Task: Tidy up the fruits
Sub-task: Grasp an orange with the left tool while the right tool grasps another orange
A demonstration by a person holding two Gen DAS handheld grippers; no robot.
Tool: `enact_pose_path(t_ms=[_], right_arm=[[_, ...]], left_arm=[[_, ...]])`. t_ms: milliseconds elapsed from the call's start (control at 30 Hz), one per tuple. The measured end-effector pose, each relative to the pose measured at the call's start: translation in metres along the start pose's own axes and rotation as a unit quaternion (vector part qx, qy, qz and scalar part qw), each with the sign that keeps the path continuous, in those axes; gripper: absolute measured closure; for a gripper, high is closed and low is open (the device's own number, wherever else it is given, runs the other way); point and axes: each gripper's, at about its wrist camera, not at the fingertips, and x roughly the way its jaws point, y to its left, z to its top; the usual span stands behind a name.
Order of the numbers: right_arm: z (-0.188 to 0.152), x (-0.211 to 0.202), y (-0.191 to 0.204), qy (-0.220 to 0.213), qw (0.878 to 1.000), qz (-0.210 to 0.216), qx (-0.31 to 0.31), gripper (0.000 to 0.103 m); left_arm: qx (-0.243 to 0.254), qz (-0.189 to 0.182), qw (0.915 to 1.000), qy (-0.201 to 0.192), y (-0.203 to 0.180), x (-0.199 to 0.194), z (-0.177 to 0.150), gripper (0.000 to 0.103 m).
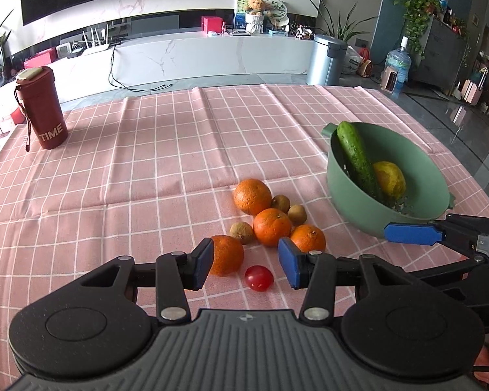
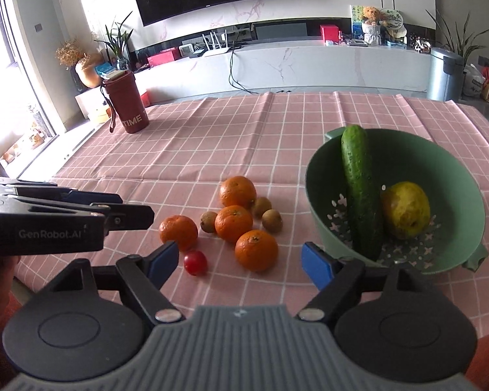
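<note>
Here the left gripper (image 1: 247, 264) hangs above the pink checked tablecloth (image 1: 146, 169) with its blue pads apart and nothing pressed between them. Its left pad sits in front of the nearest orange (image 1: 228, 259), though whether it touches the fruit cannot be told, and the cherry tomato (image 1: 259, 277) lies on the cloth in the gap between the pads. The right gripper (image 2: 241, 260) is likewise spread wide and empty, poised over the cloth just short of the fruit pile.

Taking the green colander bowl (image 2: 397, 169) as the landmark: the right gripper's right pad sits close beside the bowl's near rim. Inside the bowl a cucumber (image 2: 358, 192) leans from the perforated bottom up over the far rim, and a yellow-green pear-like fruit (image 2: 407, 210) lies touching it on the right. To the left of the bowl, on the cloth, is the loose cluster: four oranges, with the closest to the bowl (image 2: 256, 249) near its front left, three small brown fruits (image 2: 272, 220) tucked among them, and the tomato at the near left edge of the group. Far to the left of the bowl, near the back of the table, a dark red tumbler (image 2: 127, 104) marked TIME stands upright.
</note>
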Motion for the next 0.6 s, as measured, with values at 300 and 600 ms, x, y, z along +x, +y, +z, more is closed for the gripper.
enact_pose_path(t_ms=[300,600], right_arm=[[-0.005,0.035,-0.004,0.028,0.999,-0.007,0.024,0.042],[-0.002,0.064,-0.004,0.035,0.999,-0.033,0.025,0.043]], left_arm=[[-0.053,-0.01,0.9984,0.02,0.026,0.031,-0.013,0.047],[-0.078,-0.007,0.9961,0.041,0.035,0.055,-0.015,0.039]])
